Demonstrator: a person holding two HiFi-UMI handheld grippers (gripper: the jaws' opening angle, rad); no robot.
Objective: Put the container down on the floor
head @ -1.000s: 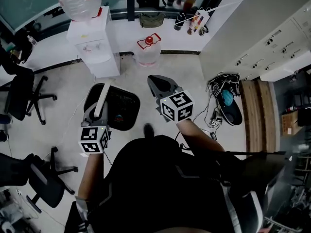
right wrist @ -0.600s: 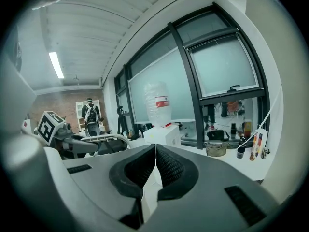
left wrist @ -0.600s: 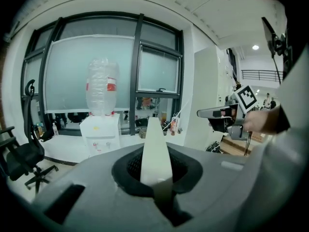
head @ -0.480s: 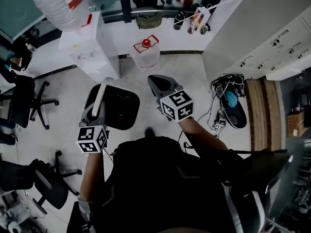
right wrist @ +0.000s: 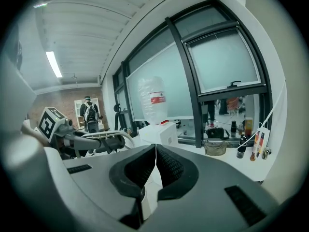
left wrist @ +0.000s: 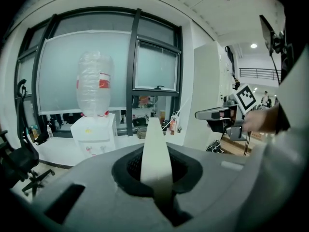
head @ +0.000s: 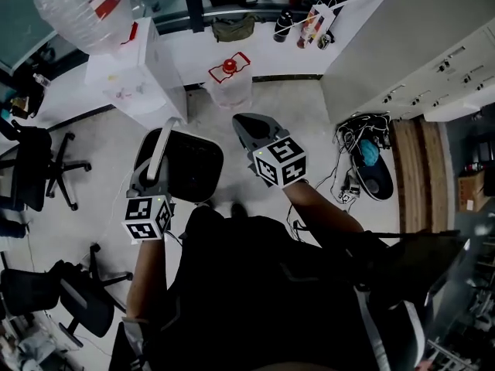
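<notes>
Head view: gripping container (head: 189,168) handle (head: 164,141) with left gripper (head: 155,172); right gripper (head: 246,124) pinched shut, empty, near rim; open floor (head: 100,161) below.

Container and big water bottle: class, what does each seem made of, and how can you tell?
Container: likely matt black plastic, dull with no shine; its pale handle looks like smooth plastic. Water bottle: clear glossy plastic, see-through with ribbed walls.
</notes>
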